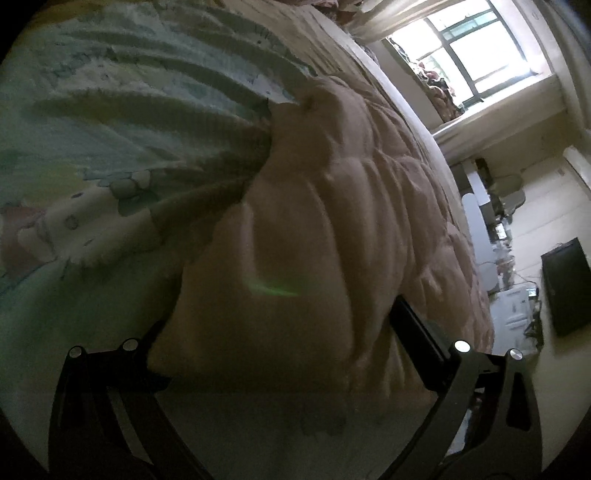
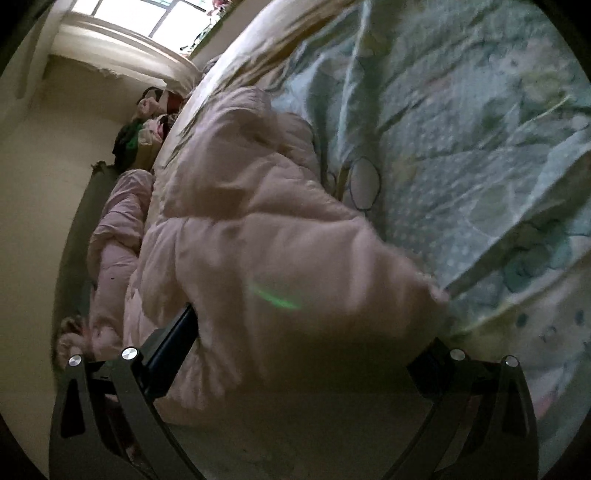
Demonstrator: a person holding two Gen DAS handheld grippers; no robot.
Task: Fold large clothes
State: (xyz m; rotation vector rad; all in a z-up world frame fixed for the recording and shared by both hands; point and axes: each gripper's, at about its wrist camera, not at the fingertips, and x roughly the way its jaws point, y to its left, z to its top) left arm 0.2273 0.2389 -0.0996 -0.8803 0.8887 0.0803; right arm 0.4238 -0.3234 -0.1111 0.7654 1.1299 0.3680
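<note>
A large pale pink padded garment [image 1: 332,206] lies on a bed with a green patterned sheet [image 1: 110,110]. In the left wrist view my left gripper [image 1: 280,332] has its two black fingers [image 1: 417,328] wide apart around a thick bunch of the garment; one finger is mostly hidden under the cloth. In the right wrist view my right gripper [image 2: 303,332] also straddles a thick fold of the pink garment [image 2: 258,229], its fingers [image 2: 173,339] apart on either side. The cloth fills both jaws, so I cannot tell whether either one is gripping.
The green patterned sheet [image 2: 461,129] covers the bed. A bright window [image 1: 476,48] and a dark screen [image 1: 565,288] with cluttered furniture are at the right of the left wrist view. A pile of clothes [image 2: 147,125] lies by the wall under a window [image 2: 147,18].
</note>
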